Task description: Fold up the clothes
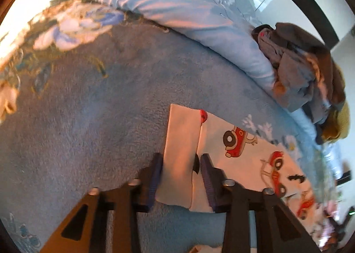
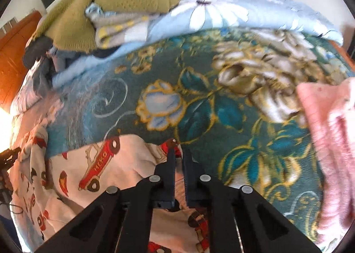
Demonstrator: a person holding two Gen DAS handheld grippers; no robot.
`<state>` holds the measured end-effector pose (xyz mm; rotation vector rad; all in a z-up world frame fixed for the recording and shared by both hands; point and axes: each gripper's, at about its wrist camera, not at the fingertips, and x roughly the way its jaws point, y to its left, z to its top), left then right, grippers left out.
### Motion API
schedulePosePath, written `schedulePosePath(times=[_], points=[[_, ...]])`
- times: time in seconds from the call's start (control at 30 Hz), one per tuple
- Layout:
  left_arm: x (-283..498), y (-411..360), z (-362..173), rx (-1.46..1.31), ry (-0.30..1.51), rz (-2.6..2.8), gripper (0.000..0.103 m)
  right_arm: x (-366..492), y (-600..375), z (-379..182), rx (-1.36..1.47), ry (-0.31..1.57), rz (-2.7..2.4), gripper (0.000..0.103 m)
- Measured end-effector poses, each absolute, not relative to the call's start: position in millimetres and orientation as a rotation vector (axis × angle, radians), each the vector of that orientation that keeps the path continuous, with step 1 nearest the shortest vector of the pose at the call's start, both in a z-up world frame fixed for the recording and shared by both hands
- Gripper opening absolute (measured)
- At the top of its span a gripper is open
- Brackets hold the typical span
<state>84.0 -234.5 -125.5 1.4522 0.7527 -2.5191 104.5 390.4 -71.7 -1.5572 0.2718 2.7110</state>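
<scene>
A white child's garment printed with red cars [image 1: 244, 153] lies on the blue floral blanket [image 1: 88, 108]. In the left wrist view my left gripper [image 1: 180, 159] is open, its fingers straddling the garment's plain white folded end, which lies flat between them. In the right wrist view the same car-print garment [image 2: 99, 164] lies rumpled at lower left. My right gripper [image 2: 178, 153] has its fingers nearly together, pinching an edge of that garment and holding it up slightly.
A pile of unfolded clothes, with an olive knit sweater [image 2: 111, 4] on top, sits at the back on a light blue quilt [image 2: 221, 11]. The same pile, brown and grey, shows in the left wrist view [image 1: 306, 64]. A pink fluffy garment [image 2: 330, 142] lies at right.
</scene>
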Motion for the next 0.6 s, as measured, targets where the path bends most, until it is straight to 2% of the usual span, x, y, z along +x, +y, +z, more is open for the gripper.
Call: schedulePosePath(times=[0.13,0.23,0.33,0.5,0.57,0.6], points=[[85,-227,-114,1.391,0.667,-2.548,0.005,105,404,-49,-1.431,0.235,2.72,0.004],[92,-230,-90,1.242,0.576,-2.605,0.005,104,424,-25,-1.254,0.201,2.691,0.0],[87,-232,-83,1.21,0.494,-2.611,0.005,94,460,-15,-1.205,0.332,2.667,0.0],[79,-224,-95,1.268,0.484,-2.598,0.005,85,462,-42,-1.41,0.592,2.761,0.001],[80,-226,-97,1.274,0.507,-2.594,0.005,86,451,-55,-1.505,0.597,2.778,0.014],[81,-228,-98,1.279,0.532,-2.591,0.005,87,446,-61,-1.55,0.59,2.784,0.033]])
